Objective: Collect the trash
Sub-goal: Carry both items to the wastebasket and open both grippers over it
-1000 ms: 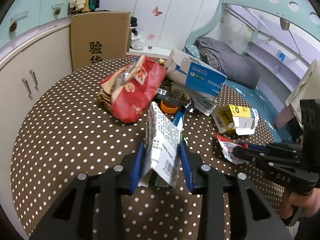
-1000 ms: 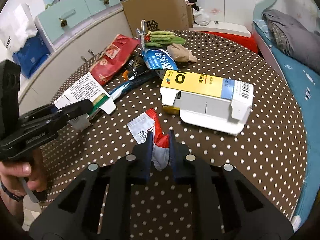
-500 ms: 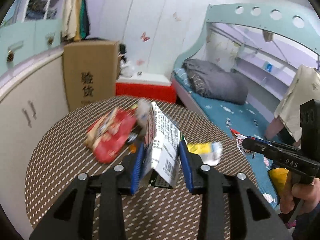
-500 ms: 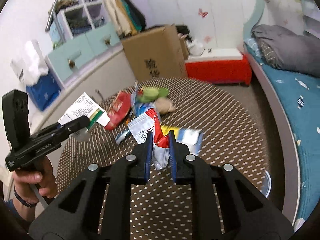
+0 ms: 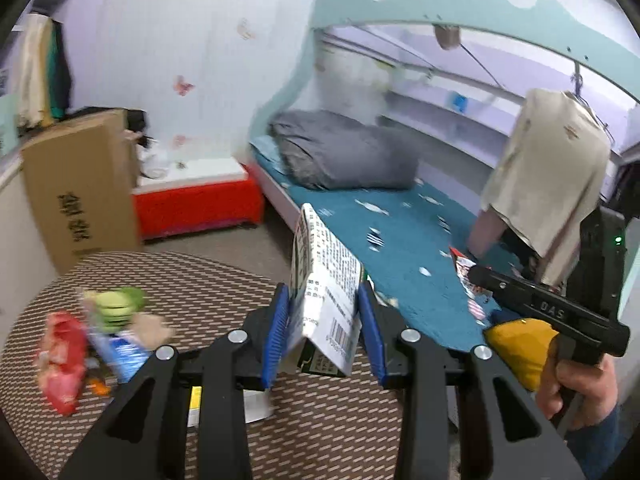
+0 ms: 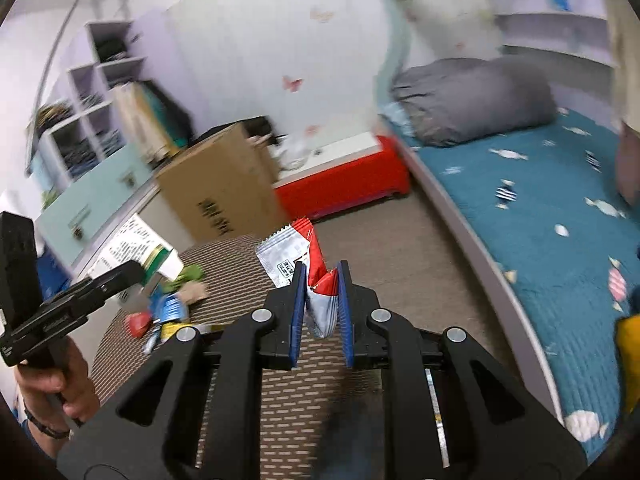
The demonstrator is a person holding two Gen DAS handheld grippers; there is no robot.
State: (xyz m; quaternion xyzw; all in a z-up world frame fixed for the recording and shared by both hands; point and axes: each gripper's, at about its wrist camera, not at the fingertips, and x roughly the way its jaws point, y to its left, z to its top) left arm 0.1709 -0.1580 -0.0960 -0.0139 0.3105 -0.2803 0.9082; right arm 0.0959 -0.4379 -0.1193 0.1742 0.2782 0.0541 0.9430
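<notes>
- Two grippers, one item each: the left gripper (image 5: pixel 324 332) pinches a flattened printed paper carton (image 5: pixel 326 292) (barcode facing the camera), held above the worktop's edge.
- The right gripper (image 6: pixel 322 304) pinches one crinkled red-and-white foil wrapper (image 6: pixel 316 280).
- Below, the round dotted brown worktop (image 5: pixel 208 280) carries blurred litter: one red bag (image 5: pixel 60 360) and one blue packet (image 5: pixel 124 354).
- Beyond stand one cardboard box (image 5: pixel 80 188) and one bed (image 5: pixel 400 256).

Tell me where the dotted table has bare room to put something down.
The far half of the table, toward the red box and cardboard box, is bare, as is the near strip below the left tool. The left side is crowded: red bag, green item, blue packet.
</notes>
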